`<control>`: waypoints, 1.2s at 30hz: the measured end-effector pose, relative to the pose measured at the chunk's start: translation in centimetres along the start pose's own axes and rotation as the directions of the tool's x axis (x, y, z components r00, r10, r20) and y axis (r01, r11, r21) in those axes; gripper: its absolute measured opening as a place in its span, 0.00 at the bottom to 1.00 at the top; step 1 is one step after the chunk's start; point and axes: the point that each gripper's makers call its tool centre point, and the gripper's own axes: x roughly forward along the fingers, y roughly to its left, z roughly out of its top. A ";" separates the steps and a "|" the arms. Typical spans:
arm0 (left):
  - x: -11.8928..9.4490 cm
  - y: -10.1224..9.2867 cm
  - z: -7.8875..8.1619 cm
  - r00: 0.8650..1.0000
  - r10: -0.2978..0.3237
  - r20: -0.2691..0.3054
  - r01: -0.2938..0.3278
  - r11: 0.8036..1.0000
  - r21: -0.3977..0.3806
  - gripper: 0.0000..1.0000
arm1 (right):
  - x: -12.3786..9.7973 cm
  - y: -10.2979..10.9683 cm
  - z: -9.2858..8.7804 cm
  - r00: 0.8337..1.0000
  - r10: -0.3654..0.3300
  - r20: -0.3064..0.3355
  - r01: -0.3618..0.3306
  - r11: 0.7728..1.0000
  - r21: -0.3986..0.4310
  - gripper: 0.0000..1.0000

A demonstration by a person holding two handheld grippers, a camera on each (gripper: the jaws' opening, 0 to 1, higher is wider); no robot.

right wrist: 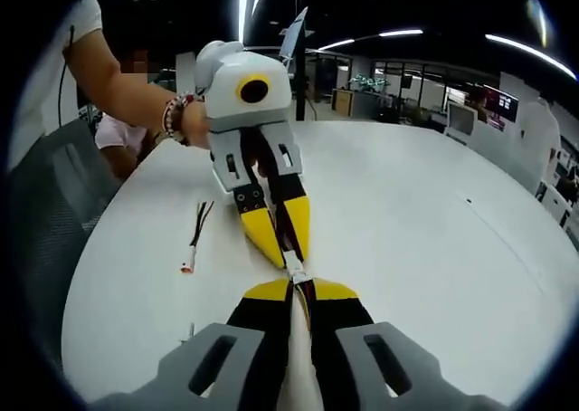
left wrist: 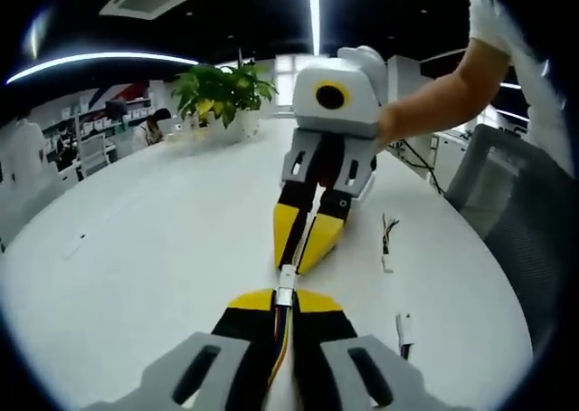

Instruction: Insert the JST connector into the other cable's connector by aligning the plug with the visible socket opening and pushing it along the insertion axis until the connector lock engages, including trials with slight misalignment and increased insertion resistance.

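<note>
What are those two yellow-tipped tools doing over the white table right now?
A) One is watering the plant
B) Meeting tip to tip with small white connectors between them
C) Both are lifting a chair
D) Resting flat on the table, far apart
B: the left gripper and right gripper point at each other above the white table, each shut on a cable, and the white connectors meet between their tips.

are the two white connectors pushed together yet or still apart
Together, it seems: the white connectors form one unbroken piece between the left gripper and right gripper. Lock engagement: cannot tell.

Yellow-and-black jaws, white connector [left wrist: 286,284], white table [left wrist: 163,239], green plant [left wrist: 222,92].
</note>
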 end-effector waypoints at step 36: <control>-4.9 -1.3 3.8 0.981 0.120 0.154 -0.094 0.981 -0.169 0.20 | -4.3 0.6 2.7 0.993 -0.095 0.066 0.090 0.994 0.068 0.11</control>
